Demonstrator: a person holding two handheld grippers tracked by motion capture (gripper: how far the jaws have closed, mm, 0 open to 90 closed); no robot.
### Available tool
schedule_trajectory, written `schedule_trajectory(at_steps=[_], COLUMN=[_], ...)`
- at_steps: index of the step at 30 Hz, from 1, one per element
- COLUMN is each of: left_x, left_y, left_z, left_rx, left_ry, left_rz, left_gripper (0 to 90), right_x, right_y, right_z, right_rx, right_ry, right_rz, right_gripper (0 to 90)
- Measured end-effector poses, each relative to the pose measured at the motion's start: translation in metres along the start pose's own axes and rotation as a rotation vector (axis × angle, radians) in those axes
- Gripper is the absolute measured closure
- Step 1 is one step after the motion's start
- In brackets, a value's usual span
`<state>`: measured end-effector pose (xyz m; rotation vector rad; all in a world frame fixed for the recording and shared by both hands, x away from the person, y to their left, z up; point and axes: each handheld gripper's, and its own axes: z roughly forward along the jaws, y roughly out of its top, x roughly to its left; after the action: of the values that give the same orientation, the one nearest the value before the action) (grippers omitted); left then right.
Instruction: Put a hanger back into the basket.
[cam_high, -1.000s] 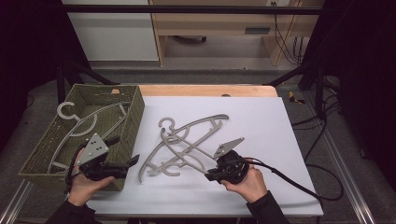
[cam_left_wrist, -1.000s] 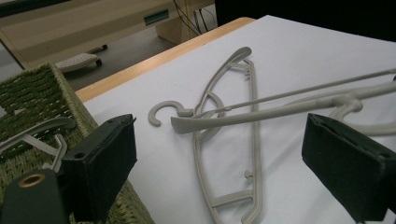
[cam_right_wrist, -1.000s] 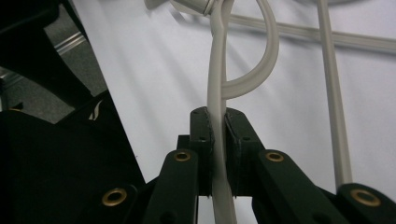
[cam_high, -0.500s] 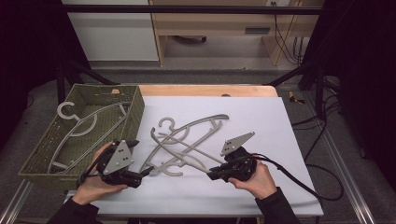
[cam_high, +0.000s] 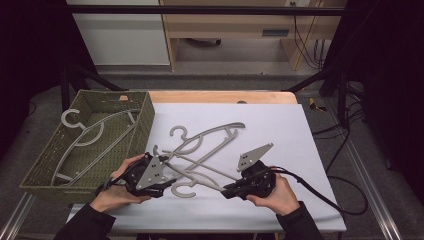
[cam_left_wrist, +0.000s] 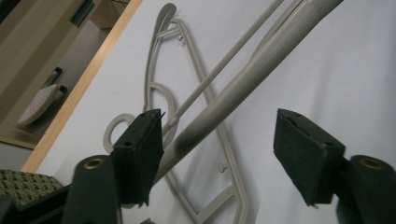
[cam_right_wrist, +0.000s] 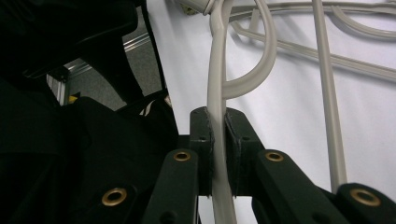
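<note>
- Hanger (cam_high: 200, 172) of grey plastic lies at the near middle of the white worktop (cam_high: 300, 130), its hook toward six o'clock, crossing a second hanger (cam_high: 210, 137) that lies just beyond it toward twelve o'clock.
- Right gripper (cam_high: 229, 191) sits at about five o'clock of the pile; in the right gripper view its jaws are clamped tight on a thin bar of the hanger (cam_right_wrist: 216, 107), just below the curl of the hook.
- Left gripper (cam_high: 167, 182) sits at about seven o'clock of the pile; its jaws have just been closing but stand apart, with a thick arm of the hanger (cam_left_wrist: 243, 79) running between them.
- That arm seems to brush the left-hand pad in the left gripper view, though the angle leaves it unsure; the other pad is clear of it.
- Green woven basket (cam_high: 142, 125) stands at nine o'clock on the worktop, with a third hanger (cam_high: 82, 137) lying inside it.
</note>
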<state>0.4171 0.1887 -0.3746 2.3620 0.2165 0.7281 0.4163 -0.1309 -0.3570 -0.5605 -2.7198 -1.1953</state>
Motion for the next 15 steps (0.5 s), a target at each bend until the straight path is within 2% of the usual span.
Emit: schedule_trajectory(at_steps=[3,7,15], left_x=[-0.0035,-0.0069,-0.0107], left_y=[0.0013,0.0022,0.0018], left_z=[0.0034,0.0062,0.0073], left_rx=[0.009,0.018,0.018], left_ry=[0.013,0.018,0.011], left_rz=[0.055,0.100,0.142], left_gripper=[39.2,45.8,64.9], right_x=[0.0001,0.0005,0.0005], right_y=[0.0001,-0.0001,-0.0003], right_z=[0.0008,0.0034,0.0057], right_rx=[0.014,0.020,0.019], right_ry=[0.009,0.031,0.051], right_rz=[-0.007,-0.010,-0.002], right_gripper=[82.7,82.7,82.7])
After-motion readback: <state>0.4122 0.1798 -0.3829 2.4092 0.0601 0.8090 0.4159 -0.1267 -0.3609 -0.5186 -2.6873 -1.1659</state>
